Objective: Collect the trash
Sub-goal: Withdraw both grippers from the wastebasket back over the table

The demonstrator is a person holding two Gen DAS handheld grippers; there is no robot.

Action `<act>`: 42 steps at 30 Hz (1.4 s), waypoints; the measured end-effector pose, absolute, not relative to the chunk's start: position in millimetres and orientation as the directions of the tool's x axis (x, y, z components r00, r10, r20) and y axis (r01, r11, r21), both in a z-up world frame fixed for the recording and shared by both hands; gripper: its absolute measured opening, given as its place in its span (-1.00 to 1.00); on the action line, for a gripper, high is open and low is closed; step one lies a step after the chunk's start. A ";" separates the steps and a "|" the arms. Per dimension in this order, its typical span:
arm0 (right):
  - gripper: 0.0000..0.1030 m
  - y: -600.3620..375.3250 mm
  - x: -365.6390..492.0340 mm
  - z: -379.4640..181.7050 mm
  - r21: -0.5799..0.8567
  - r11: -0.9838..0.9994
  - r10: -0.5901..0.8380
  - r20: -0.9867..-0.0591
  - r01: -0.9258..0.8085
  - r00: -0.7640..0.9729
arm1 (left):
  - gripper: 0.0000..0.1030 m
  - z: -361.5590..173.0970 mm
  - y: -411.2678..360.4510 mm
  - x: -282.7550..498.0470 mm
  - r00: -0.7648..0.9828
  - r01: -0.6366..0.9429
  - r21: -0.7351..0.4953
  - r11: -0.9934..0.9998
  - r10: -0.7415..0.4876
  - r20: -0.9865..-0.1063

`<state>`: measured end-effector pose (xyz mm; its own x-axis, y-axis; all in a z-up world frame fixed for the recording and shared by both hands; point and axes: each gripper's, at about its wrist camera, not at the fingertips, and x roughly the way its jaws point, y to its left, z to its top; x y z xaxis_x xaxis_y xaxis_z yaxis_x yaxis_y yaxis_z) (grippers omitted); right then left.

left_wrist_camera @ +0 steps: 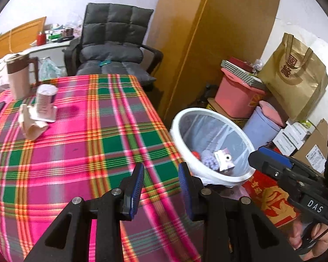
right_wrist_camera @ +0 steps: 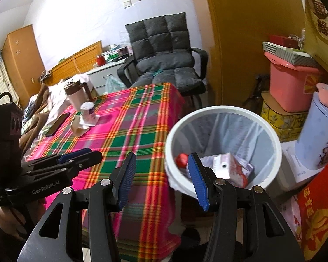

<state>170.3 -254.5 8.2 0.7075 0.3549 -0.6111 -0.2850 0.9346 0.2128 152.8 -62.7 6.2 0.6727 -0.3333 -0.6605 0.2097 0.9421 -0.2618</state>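
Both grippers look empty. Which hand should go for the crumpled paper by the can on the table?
Probably left: the left gripper hangs open over the tablecloth, facing the crumpled paper; the right gripper straddles the bin side.

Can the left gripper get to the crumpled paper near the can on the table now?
Probably yes. The left gripper is open and empty, and only bare plaid cloth lies between it and the crumpled paper. The can stands just behind the paper, not in the way.

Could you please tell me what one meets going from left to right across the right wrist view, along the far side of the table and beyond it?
Lidded jug → can → padded chair → white bin → pink tub → lavender container.
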 end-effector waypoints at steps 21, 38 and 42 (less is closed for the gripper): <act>0.00 -192.3 168.3 6.5 0.213 0.885 0.447 -0.632 -0.413 0.633 | -0.37 -1.4 11.6 124.5 0.715 0.052 -0.243 0.969 -0.205 -0.668; 0.00 -146.4 197.7 20.5 0.242 0.821 0.541 -0.619 -0.517 0.569 | -0.37 2.7 82.3 152.8 0.732 -0.091 -0.237 0.967 -0.096 -0.675; 0.00 -137.2 205.1 20.8 0.247 0.810 0.555 -0.616 -0.532 0.559 | -0.37 3.0 99.7 164.4 0.733 -0.122 -0.238 0.964 -0.074 -0.676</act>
<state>205.1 -137.2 20.8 0.5593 0.5550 -0.6158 -0.5321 0.8099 0.2467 164.4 99.7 3.0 0.7330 -0.0739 -0.6762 -0.1222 0.9636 -0.2378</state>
